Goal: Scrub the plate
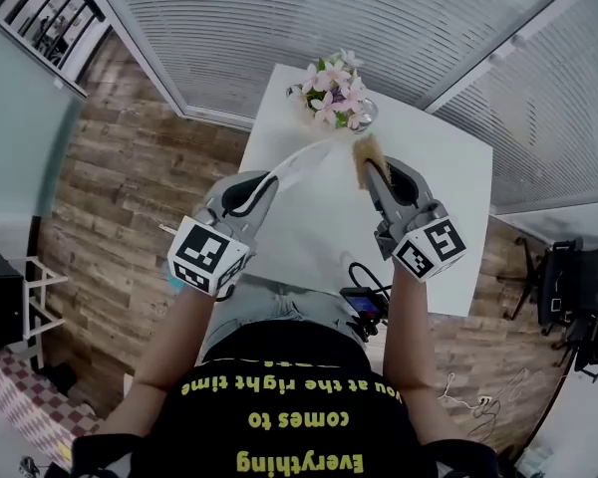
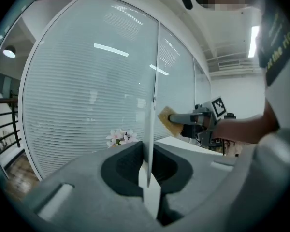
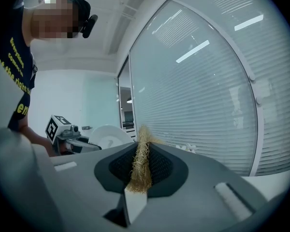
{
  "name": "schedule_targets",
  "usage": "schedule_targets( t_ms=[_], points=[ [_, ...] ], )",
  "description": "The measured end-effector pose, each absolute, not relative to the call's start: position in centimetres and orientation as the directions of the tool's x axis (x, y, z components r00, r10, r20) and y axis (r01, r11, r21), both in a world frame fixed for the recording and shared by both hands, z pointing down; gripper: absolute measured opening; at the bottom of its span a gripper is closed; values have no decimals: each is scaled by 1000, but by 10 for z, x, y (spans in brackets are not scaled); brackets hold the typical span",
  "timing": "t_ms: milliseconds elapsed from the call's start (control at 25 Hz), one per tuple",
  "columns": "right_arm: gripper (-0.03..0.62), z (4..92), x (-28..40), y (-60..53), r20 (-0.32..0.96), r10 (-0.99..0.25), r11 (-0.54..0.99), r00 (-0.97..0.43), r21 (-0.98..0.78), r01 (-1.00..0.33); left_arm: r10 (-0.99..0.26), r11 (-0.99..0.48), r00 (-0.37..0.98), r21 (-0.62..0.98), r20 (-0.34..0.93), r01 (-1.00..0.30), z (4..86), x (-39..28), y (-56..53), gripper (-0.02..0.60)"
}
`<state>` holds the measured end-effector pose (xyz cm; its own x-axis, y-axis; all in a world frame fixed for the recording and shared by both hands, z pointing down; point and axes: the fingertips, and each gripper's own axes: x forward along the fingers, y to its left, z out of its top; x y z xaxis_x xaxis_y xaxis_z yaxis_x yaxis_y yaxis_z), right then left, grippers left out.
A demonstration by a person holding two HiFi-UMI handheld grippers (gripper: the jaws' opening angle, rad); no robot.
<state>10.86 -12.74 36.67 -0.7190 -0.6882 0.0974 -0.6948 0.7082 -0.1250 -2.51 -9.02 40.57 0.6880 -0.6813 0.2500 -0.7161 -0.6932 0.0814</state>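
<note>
Looking down: left gripper [image 1: 269, 179] clamps a round white plate [image 1: 297, 159] over the white counter [image 1: 448, 177]; right gripper [image 1: 372, 174] pinches a tan fibrous pad [image 1: 365, 153] beside it. Each gripper view confirms its grasp. Likely next: pressing pad onto plate.

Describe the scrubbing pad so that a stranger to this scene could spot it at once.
Start at the white table by the slatted window wall. Above it, the right tongs pinch a small pad. It is rough, straw-coloured and fibrous, unlike the smooth white plate in the left tongs or the pink flowers behind.
</note>
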Motion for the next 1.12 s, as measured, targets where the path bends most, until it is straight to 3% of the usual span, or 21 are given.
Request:
schedule_targets(
  t_ms=[240, 600, 1120],
  points=[
    [43, 349, 103, -127, 83, -651, 744, -754, -126, -656, -675, -702, 679, 30, 290, -711, 409, -21, -85, 20],
    [43, 333, 76, -113, 35, -590, 801, -806, -102, -590, -671, -665, 699, 216, 248, -715, 411, -17, -84, 20],
    [43, 341, 50, -104, 40, -566, 823, -823, -35, -567, -660, -655, 720, 304, 215, -692, 408, -6, -77, 20]
  ],
)
